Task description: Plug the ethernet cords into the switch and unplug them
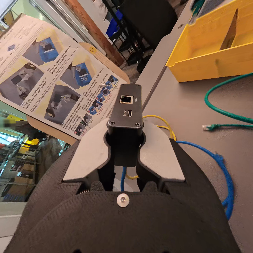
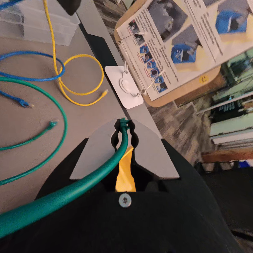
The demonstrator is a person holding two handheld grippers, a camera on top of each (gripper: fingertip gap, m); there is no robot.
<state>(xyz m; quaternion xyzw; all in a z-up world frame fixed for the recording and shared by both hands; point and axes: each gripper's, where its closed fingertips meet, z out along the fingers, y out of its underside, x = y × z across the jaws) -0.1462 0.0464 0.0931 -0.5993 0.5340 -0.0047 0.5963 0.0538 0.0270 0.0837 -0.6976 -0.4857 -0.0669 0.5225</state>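
My left gripper (image 1: pixel 124 134) is shut on the black switch (image 1: pixel 126 109) and holds it above the grey table, one port and a small socket on the end face toward the camera. My right gripper (image 2: pixel 123 125) is shut on the plug end of the green cord (image 2: pixel 95 178), plug tip just past the fingertips. The green cord's other end (image 2: pixel 52 123) lies loose on the table, also in the left wrist view (image 1: pixel 209 126). A blue cord (image 1: pixel 224 178) (image 2: pixel 21 102) and a yellow cord (image 1: pixel 167 127) (image 2: pixel 84 82) lie loose on the table.
A yellow bin (image 1: pixel 213 52) with a divider stands on the table at the back right. A board carrying an instruction sheet (image 1: pixel 52 82) (image 2: pixel 178 54) stands on a white clip base (image 2: pixel 123 87) at the table edge. A clear plastic box (image 2: pixel 34 23) sits behind the cords. Across from one pair of fingers to the other is roughly 20 cm.
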